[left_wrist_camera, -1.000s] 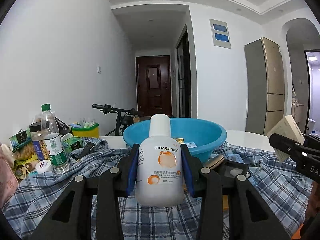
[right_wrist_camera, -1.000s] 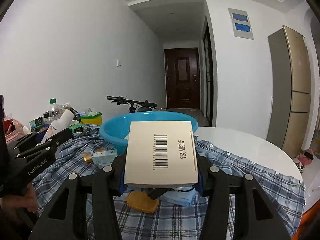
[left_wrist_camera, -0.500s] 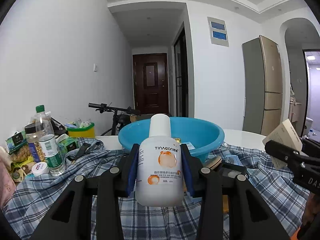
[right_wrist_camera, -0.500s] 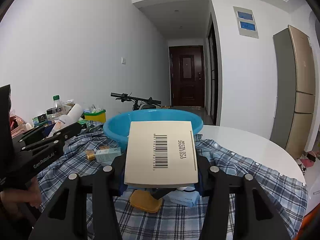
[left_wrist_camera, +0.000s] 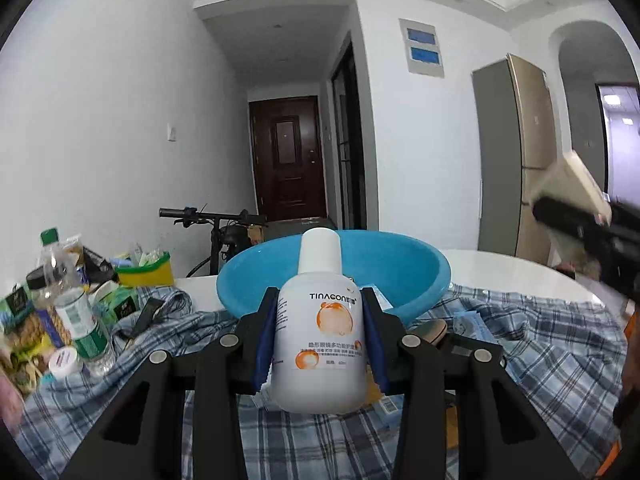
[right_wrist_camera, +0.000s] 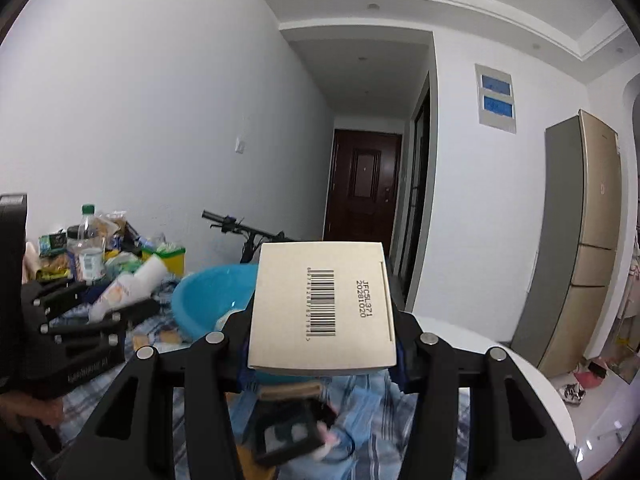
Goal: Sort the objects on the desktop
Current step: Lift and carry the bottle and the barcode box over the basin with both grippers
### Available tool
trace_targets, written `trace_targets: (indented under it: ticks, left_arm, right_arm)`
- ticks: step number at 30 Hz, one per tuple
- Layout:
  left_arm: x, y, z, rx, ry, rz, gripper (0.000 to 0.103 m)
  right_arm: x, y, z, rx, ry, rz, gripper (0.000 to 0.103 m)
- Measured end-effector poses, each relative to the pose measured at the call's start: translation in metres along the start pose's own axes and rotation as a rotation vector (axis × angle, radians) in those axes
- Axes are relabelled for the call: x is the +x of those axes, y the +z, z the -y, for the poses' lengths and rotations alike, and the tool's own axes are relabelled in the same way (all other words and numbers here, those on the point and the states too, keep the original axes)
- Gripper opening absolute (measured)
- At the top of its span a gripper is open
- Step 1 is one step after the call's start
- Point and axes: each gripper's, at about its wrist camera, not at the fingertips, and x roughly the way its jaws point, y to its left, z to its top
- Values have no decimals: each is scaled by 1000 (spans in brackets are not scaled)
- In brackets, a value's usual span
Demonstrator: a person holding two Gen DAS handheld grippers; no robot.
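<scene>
- Left wrist view: left gripper [left_wrist_camera: 319,340] clamps a white bottle [left_wrist_camera: 319,332] upright between its blue pads [left_wrist_camera: 265,344], orange print and "TINACON" on the label
- bottle is lifted off the plaid cloth [left_wrist_camera: 532,344], just in front of the blue basin [left_wrist_camera: 400,264]
- basin sits on the white table [left_wrist_camera: 500,268], partly on the cloth
- right gripper [left_wrist_camera: 576,216] shows at the right edge, blurred, with a beige box [left_wrist_camera: 568,184] in it
- clutter at left: water bottle [left_wrist_camera: 80,320] with green cap, snack packs [left_wrist_camera: 24,328], small white jar [left_wrist_camera: 63,362], yellow container [left_wrist_camera: 146,274]
- Right wrist view: right gripper [right_wrist_camera: 322,344] closed on the beige box [right_wrist_camera: 322,308], barcode face up, held flat and raised above the cloth and basin [right_wrist_camera: 208,300]
- black case [right_wrist_camera: 288,432] and tan item [right_wrist_camera: 288,392] lie on the cloth below the box, blurred
- left gripper [right_wrist_camera: 116,308] at left with the white bottle [right_wrist_camera: 128,288] tilted in its fingers, a hand [right_wrist_camera: 28,412] on its handle
- bicycle [right_wrist_camera: 248,236] by the wall, dark door [right_wrist_camera: 360,188] down the hall, fridge [right_wrist_camera: 580,240] at right
</scene>
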Motion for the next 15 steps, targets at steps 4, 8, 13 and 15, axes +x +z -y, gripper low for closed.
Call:
trace_targets:
  ticks: [4, 8, 13, 15]
  left_arm:
    - [12, 9, -3, 7, 0, 3, 42]
    - [29, 28, -10, 3, 23, 20, 42]
    - [52, 58, -26, -60, 9, 29, 42]
    - [59, 67, -29, -60, 17, 42, 42]
  right_arm:
    - [21, 12, -2, -6, -4, 15, 50]
    - [47, 23, -4, -23, -10, 24, 50]
    - [78, 38, 0, 3, -10, 22, 50]
    - [87, 45, 1, 5, -19, 33, 50]
